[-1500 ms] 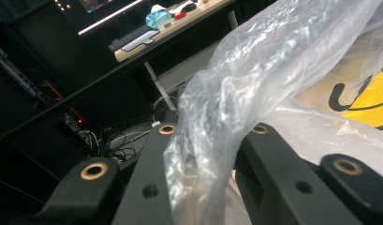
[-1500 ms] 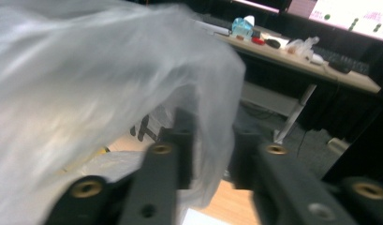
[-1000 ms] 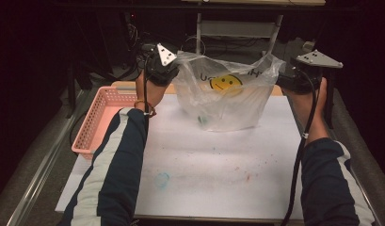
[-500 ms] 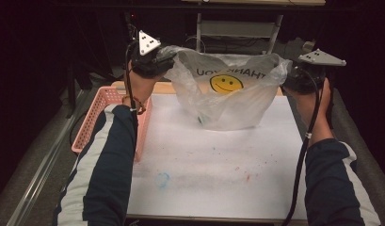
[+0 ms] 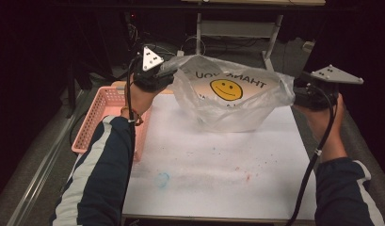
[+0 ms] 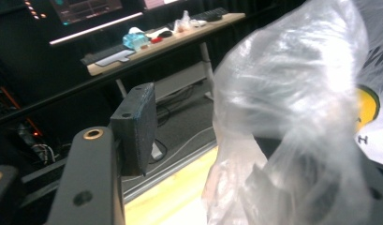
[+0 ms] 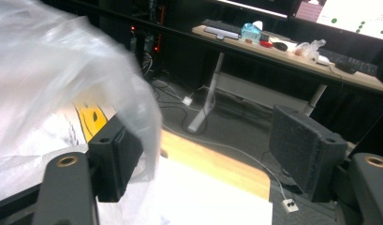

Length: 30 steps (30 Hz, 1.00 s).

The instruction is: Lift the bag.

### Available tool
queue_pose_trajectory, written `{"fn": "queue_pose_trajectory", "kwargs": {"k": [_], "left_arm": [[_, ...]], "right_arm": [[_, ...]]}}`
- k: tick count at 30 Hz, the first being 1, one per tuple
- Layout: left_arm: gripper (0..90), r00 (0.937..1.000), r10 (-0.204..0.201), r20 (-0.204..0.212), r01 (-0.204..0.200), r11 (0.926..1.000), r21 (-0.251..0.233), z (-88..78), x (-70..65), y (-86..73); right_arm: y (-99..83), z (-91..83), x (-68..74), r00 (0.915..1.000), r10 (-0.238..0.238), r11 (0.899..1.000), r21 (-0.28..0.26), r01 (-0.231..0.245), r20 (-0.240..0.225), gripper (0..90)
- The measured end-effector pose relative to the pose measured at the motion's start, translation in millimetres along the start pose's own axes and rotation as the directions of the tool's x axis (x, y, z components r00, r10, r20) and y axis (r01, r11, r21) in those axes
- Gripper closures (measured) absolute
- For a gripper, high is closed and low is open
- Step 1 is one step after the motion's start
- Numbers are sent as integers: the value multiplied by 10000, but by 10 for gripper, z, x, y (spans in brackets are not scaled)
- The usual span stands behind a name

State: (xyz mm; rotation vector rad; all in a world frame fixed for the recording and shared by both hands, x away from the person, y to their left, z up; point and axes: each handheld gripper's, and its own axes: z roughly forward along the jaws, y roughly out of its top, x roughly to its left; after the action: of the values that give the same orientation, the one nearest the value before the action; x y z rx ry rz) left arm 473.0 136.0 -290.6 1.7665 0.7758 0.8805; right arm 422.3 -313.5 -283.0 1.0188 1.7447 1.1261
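Table (image 5: 218, 179), white sheet on top, faint blue and red stains. Clear plastic bag (image 5: 230, 101) with yellow smiley, at the far edge, stretched between both grippers. Pink basket (image 5: 98, 117), left of the table. Left gripper (image 5: 155, 75): jaws have just eased slightly closer, bag film draped over one. Right gripper (image 5: 305, 94): jaws have just been opening, stand wide apart, film over one pad, nothing pinched.
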Motion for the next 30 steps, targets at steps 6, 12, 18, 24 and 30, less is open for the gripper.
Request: {"fn": "queue_pose_trajectory", "kwargs": {"k": [6, 12, 18, 24, 30], "left_arm": [[371, 9947, 554, 871, -520, 9978, -410, -269, -41, 138], [742, 9903, 1388, -38, -1388, 9903, -106, -396, -43, 254], [847, 9957, 858, -343, -845, 9957, 382, -407, 185, 57], [505, 9980, 336, 528, -328, 9993, -159, -523, 193, -92], [266, 9878, 489, 1476, -386, 9967, -715, -801, 20, -287]], "right_arm": [[-175, -228, 48, 9999, -76, 9999, 112, 75, 118, 252], [95, -498, 190, 9955, -811, 9961, -400, 791, -497, 235], [-11, -546, 263, 9903, -1281, 9917, -215, 1271, -531, 226], [-223, -545, 274, 9890, -1014, 9945, -376, 979, -1080, 213], [-460, -581, 416, 9854, -848, 9960, -388, 799, -1479, 212]]}}
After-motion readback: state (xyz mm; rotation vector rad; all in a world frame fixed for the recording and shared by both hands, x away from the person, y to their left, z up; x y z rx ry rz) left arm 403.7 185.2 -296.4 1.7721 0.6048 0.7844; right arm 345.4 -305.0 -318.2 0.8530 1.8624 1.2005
